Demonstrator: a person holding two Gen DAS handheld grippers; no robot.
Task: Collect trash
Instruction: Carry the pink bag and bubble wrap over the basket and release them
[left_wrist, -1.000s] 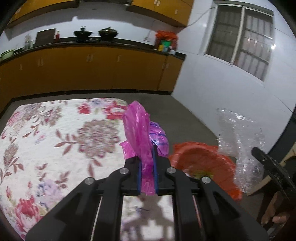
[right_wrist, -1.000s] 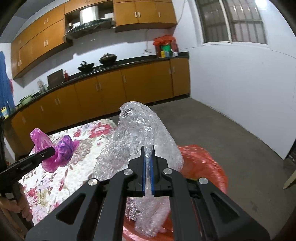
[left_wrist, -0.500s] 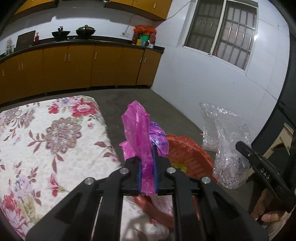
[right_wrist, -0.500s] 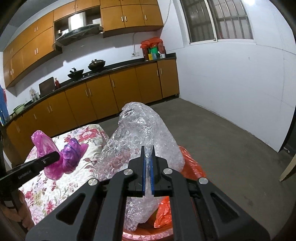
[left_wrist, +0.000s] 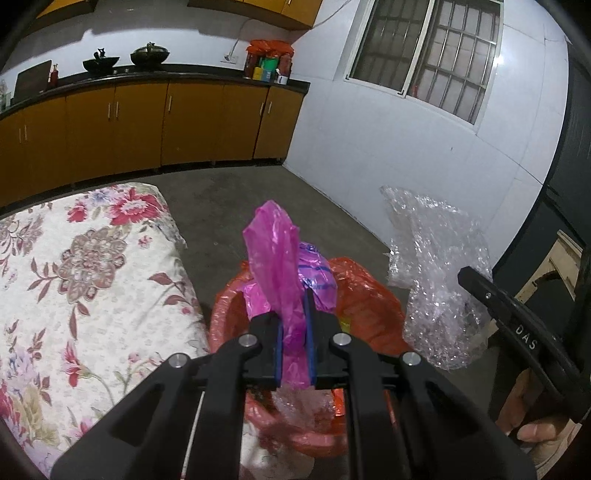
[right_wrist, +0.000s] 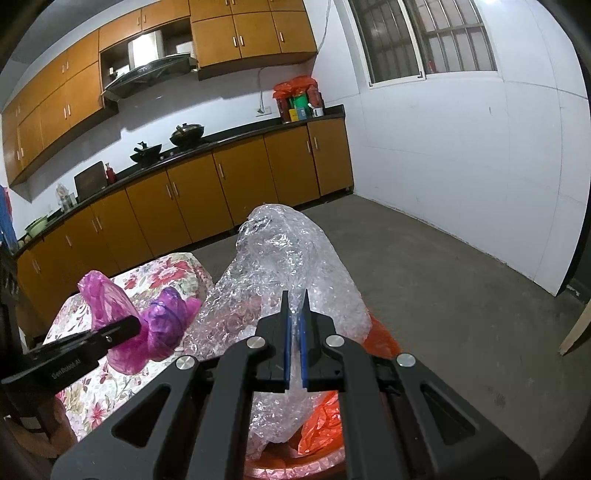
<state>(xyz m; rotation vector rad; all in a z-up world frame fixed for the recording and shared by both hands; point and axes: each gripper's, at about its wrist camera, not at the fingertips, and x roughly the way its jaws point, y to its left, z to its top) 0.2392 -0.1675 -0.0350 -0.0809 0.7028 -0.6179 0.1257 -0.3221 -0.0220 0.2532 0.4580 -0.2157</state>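
Left wrist: left claw (left_wrist: 294, 328) tilts down, clamping pink bag (left_wrist: 275, 258).

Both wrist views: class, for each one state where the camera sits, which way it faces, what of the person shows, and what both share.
Left wrist: rides the left tool, looking down over its pink plastic bag at the red bin; a hand shows.
Right wrist: rides the right tool, looking over its bubble wrap; no body part is clear.
Shared: bin, floral tablecloth, cabinets, each other's tool.

Two close wrist fisheyes, angled downward, sharing the orange-lined bin (left_wrist: 369, 295) and kitchen cabinets (right_wrist: 236, 184).
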